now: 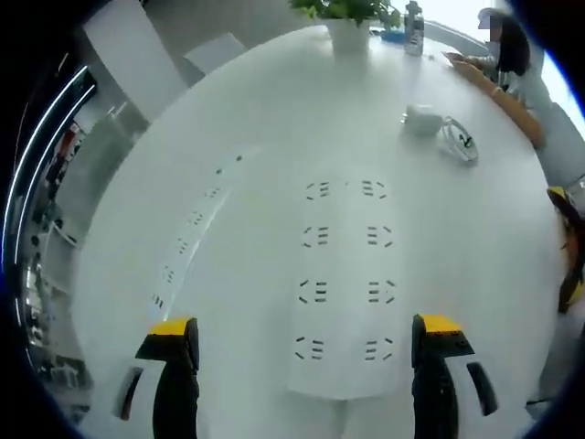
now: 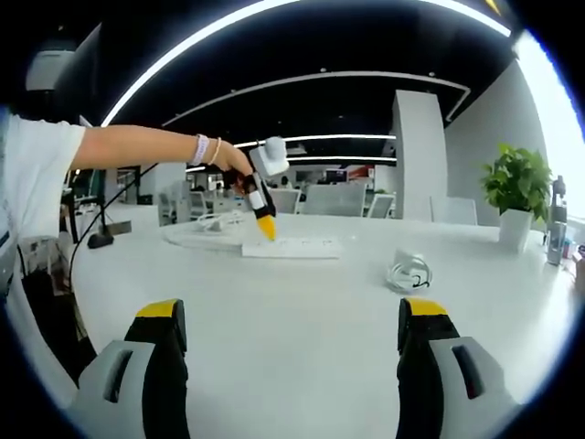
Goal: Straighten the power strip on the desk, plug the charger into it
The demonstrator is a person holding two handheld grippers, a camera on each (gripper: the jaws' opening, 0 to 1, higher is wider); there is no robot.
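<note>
Two grippers are up and neither holds anything yet, so the task looks to be at its very start. In the left gripper view the left gripper (image 1: 306, 338) hangs right over the power strip (image 1: 345, 274), yellow-tipped fingers (image 1: 174, 331) spread wide on either side of it, not touching as far as I can tell. The strip lies flat on the white bench (image 1: 228, 110), sockets bare, nothing plugged in. The charger (image 1: 422, 119) sits well apart, farther up the bench with its coiled cable (image 1: 460, 142) beside it. In the right gripper view the right gripper (image 2: 292, 334) hovers with fingers parted, empty, the charger (image 2: 407, 261) near ahead of it. Judging from this, both straightening and plugging are left to do.
</note>
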